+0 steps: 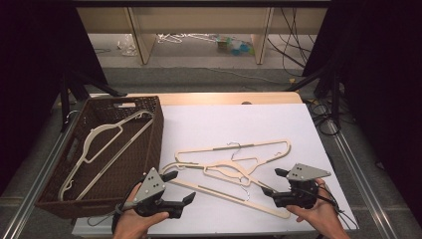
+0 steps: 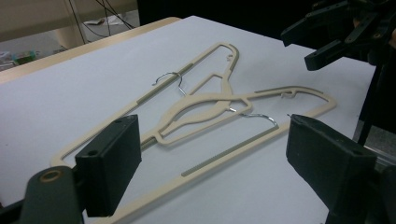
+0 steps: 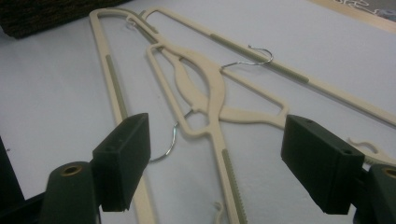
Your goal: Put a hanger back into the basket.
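High view: left gripper (image 1: 180, 187) near the table's front edge, just right of the wicker basket (image 1: 149, 149), jaws apart, nothing between them. Right gripper (image 1: 275, 183) at front right, jaws also apart and empty. Between the two lie two cream hangers (image 1: 234, 167), overlapped and crossing on the white table sheet (image 1: 234, 119); hard to trace which bar belongs to which. A third hanger (image 1: 107, 144) sits slanted inside the basket, its hook end low and dim. Both forearms are cut off by the bottom edge. Room: bare wood table edge (image 1: 224, 98) beyond the sheet, grey floor, black drapes both sides, stand legs, loose cables, small clutter on the floor too small to identify.

Left gripper view: own jaws wide, the hangers (image 2: 201, 109) on the sheet ahead of them, not touched. Two wire hooks visible. The other gripper (image 2: 327, 35) is at top right, partly cropped.

Right gripper view: jaws wide, hangers (image 3: 205, 93) ahead and running under the jaw line, no contact. Basket corner (image 3: 42, 16) at top left, mostly cropped.

No readable writing or labels.
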`<state>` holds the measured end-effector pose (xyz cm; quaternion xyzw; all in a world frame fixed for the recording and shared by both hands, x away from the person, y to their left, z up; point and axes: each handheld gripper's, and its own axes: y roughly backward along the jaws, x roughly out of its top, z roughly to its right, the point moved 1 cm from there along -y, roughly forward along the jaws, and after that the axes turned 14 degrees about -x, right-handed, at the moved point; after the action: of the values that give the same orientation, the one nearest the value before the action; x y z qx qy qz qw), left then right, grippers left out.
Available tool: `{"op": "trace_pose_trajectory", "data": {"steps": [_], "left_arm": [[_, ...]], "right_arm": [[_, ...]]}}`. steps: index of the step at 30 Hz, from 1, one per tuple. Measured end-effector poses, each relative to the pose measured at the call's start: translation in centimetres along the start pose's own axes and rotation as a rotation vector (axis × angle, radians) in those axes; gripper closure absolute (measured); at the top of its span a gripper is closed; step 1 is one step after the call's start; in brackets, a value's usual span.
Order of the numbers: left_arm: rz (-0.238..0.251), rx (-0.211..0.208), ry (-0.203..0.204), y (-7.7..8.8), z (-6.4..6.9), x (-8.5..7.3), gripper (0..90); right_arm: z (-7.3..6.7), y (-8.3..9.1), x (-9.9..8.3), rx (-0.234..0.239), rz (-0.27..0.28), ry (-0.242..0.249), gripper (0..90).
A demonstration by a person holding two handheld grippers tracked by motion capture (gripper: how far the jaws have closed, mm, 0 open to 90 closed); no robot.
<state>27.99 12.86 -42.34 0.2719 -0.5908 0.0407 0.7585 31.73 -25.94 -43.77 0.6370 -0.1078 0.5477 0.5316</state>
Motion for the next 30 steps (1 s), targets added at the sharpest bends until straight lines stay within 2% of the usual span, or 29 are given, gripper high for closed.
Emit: {"op": "trace_pose_trajectory", "data": {"steps": [1,2,4,6,9,10,13,16,17,20,22,23,25,27,29,30], "left_arm": [[0.011,-0.011,0.011,-0.1,0.0,-0.2,17.9],[0.010,0.001,0.019,-0.1,0.1,-0.4,18.0],[0.005,-0.002,0.009,-0.2,0.2,-0.7,18.0],[-0.005,-0.012,-0.004,-0.3,0.2,-1.0,18.0],[-0.011,-0.020,0.006,-0.5,0.6,-1.2,18.0],[-0.008,-0.024,-0.003,-0.5,0.6,-1.3,18.0],[-0.013,-0.022,-0.007,-0.4,0.6,-1.3,18.0],[-0.026,-0.024,-0.011,-0.5,0.5,-1.4,18.0],[-0.023,-0.030,-0.010,-0.6,0.4,-1.5,18.0],[-0.035,-0.036,-0.011,-0.7,0.4,-1.6,18.0],[-0.034,-0.036,-0.009,-0.7,0.4,-1.6,18.0],[-0.033,-0.038,-0.010,-0.7,0.4,-1.6,18.0],[-0.044,-0.032,-0.012,-0.8,0.5,-1.7,18.0],[-0.047,-0.029,-0.010,-0.8,0.5,-1.7,18.0],[-0.049,-0.033,-0.018,-0.8,0.5,-1.7,18.1],[-0.045,-0.035,-0.012,-0.8,0.5,-1.7,18.0]], "right_arm": [[0.0,0.0,0.0,0.002,-0.005,0.005,25.7],[-0.1,-0.1,0.0,0.014,-0.016,0.002,26.2],[0.0,-0.2,-0.1,0.013,-0.025,0.006,26.9],[0.1,-0.6,-0.1,0.024,-0.059,0.017,28.2],[0.3,-1.4,-0.1,0.025,-0.093,0.035,30.6],[0.4,-1.7,-0.1,0.026,-0.105,0.048,31.9],[0.4,-2.9,0.0,0.013,-0.146,0.041,33.6],[0.5,-3.8,0.0,0.043,-0.212,0.075,39.5],[0.4,-4.2,0.0,0.039,-0.220,0.074,41.5],[0.3,-5.1,0.2,0.063,-0.277,0.086,46.5],[0.3,-5.8,0.3,0.065,-0.291,0.115,50.6],[0.1,-5.9,0.4,0.062,-0.315,0.105,51.9],[0.1,-6.4,0.5,0.073,-0.353,0.123,54.3],[0.3,-6.9,0.6,0.076,-0.360,0.136,57.1],[0.4,-7.1,0.7,0.077,-0.402,0.134,60.0],[0.5,-7.3,0.8,0.081,-0.404,0.149,61.0]]}}
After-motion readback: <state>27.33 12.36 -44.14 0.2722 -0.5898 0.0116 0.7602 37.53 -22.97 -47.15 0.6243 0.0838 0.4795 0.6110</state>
